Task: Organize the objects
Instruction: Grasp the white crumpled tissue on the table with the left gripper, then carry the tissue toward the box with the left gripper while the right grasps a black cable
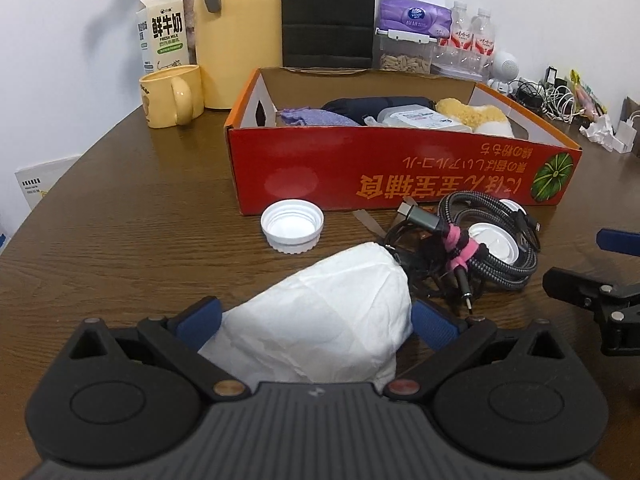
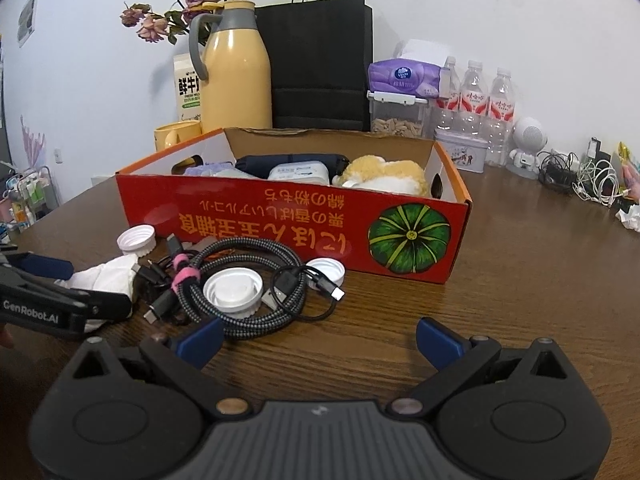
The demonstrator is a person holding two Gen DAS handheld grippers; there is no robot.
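My left gripper (image 1: 316,320) is shut on a white tissue wad (image 1: 332,308), low over the wooden table; the wad also shows in the right wrist view (image 2: 106,276). My right gripper (image 2: 318,336) is open and empty, just in front of a coiled braided cable (image 2: 248,284) with a pink tie. The cable (image 1: 484,232) lies right of the wad. White lids lie around it (image 1: 292,222) (image 2: 232,294) (image 2: 328,270). The red cardboard box (image 1: 400,164) (image 2: 296,224) behind holds a plush toy (image 2: 384,176), a wipes pack and cloth items.
Behind the box stand a yellow mug (image 1: 172,96), a yellow thermos (image 1: 238,36), a milk carton (image 1: 162,32), a black bag (image 2: 320,64), tissues and water bottles (image 2: 476,96). Tangled chargers (image 2: 588,180) lie at the far right.
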